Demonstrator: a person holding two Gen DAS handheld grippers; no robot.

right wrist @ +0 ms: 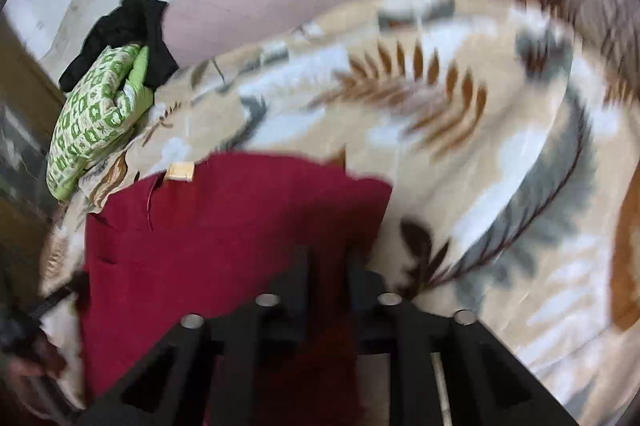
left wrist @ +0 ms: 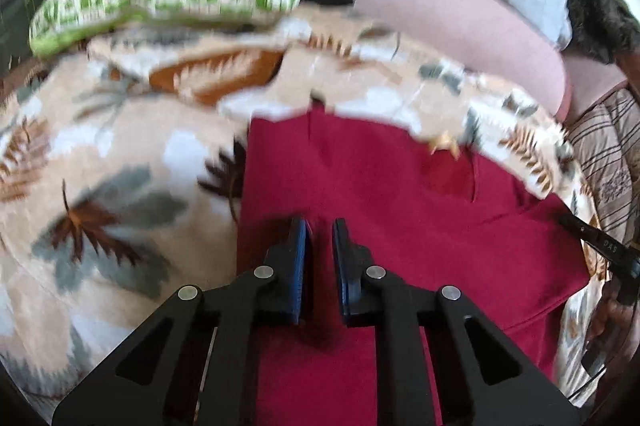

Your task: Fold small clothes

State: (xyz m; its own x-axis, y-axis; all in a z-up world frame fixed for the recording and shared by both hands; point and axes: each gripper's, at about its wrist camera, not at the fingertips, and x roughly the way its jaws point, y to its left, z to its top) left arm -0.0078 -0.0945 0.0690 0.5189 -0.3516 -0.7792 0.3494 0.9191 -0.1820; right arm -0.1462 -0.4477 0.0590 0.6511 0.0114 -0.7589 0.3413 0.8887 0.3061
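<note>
The maroon garment (left wrist: 392, 209) is lying mostly flat on the leaf-print blanket (left wrist: 100, 161) on the bed, looks like soft, light knit that'll go floppy and sag unless you grab it at a corner or hem. Its long axis seems to run away from both cameras, tan label (right wrist: 181, 171) at the far edge. Left tool (left wrist: 320, 226) hangs over it slightly parted, gripping nothing; right tool (right wrist: 328, 262) is too blurred, can't tell.
</note>
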